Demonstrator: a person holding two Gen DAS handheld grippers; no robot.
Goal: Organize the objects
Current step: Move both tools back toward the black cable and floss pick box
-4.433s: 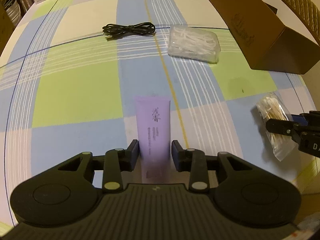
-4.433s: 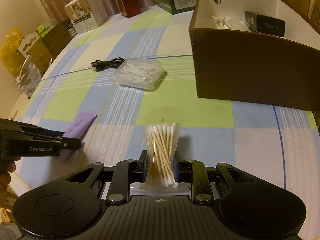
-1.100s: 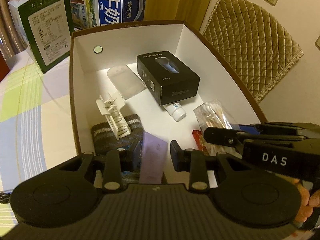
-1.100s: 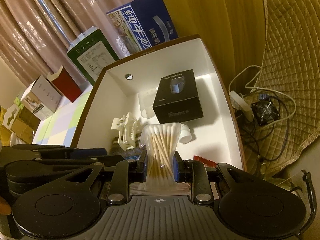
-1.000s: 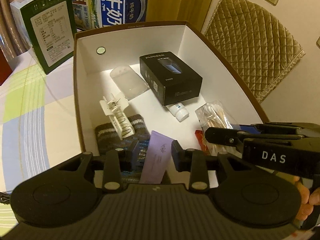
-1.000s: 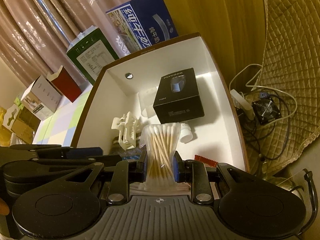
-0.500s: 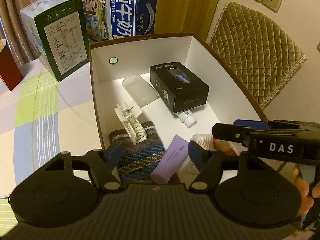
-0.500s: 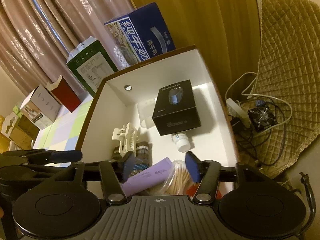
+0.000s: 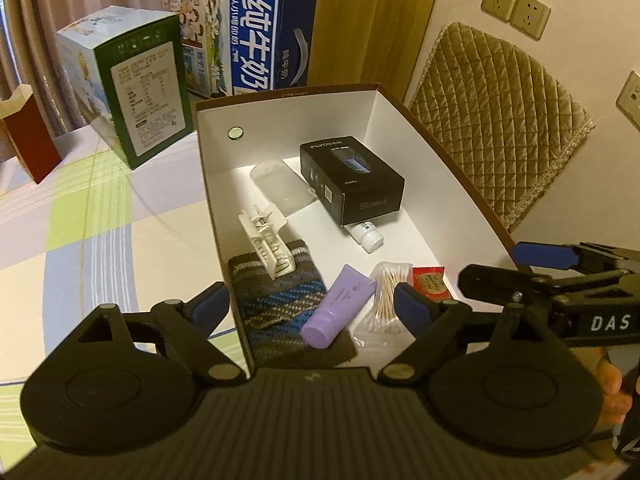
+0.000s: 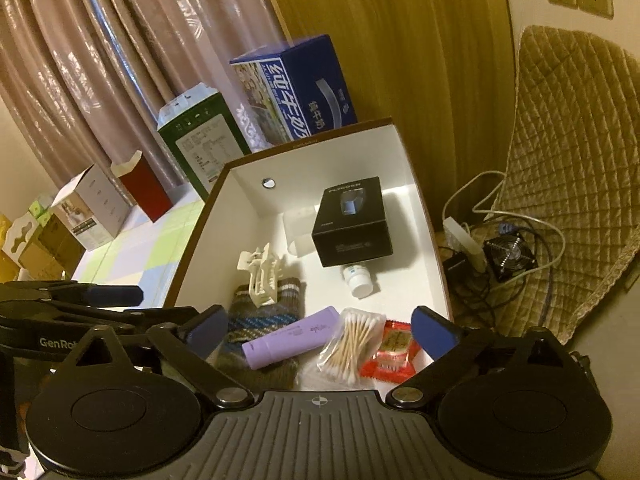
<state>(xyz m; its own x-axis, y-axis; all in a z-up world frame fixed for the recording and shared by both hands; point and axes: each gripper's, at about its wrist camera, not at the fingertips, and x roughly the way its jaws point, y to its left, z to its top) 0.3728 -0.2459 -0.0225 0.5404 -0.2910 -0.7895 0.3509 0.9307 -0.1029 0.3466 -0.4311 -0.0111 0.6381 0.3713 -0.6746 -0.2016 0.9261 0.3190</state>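
Observation:
A purple tube [image 9: 339, 307] [image 10: 291, 341] lies in the near end of the brown box [image 9: 452, 168] [image 10: 420, 184], resting partly on a knitted striped cloth [image 9: 276, 304] [image 10: 256, 320]. A clear bag of cotton swabs [image 9: 386, 298] [image 10: 352, 342] lies right of it. My left gripper [image 9: 312, 308] hangs above them, jaws opening, nothing pressed between the pads. My right gripper [image 10: 320, 330] is also over the box's near end with jaws opening and holds nothing; its fingers [image 9: 536, 256] enter the left wrist view at right.
The box also holds a black carton [image 9: 352, 178], a white clip [image 9: 268, 240], a small white bottle [image 9: 368, 236], a clear case [image 9: 280, 186] and a red sachet [image 9: 430, 280]. Green [image 9: 132, 96] and blue cartons [image 9: 244, 32] stand behind it. Cables and a fan [image 10: 508, 256] lie right.
Both grippers opened wide and let go: the purple tube and the cotton swab bag dropped into the box. Both hands have pulled back and up, away from the box.

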